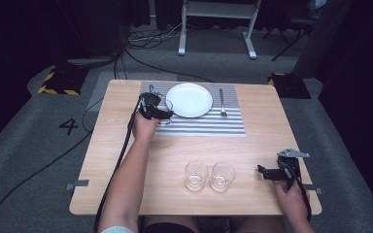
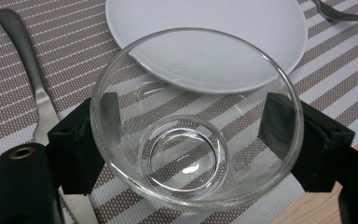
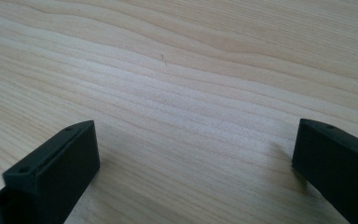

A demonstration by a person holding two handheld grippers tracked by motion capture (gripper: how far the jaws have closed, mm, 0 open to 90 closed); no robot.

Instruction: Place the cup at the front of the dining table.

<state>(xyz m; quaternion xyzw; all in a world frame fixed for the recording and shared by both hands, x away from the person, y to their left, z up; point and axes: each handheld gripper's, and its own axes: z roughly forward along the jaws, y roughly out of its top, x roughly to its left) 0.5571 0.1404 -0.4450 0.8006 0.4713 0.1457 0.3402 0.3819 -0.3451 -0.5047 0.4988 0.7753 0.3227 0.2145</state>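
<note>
The left gripper (image 2: pixel 186 135) clamps a glass (image 2: pixel 196 116) between its jaws, low over the mat (image 2: pixel 335 79) beside the plate (image 2: pixel 214 32), nearly placed. Two glasses (image 1: pixel 209 175) wait near the right gripper (image 3: pixel 191 158), jaws wide, empty.

Left gripper (image 1: pixel 164 114) grips a glass (image 1: pixel 165 112) beside the plate (image 1: pixel 189 100) (white).

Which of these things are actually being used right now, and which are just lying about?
In use:
- glass, clamped in the left gripper
- striped placemat under it

Lying about:
- plate
- fork
- knife
- two glasses
- right gripper, open over bare table
</note>
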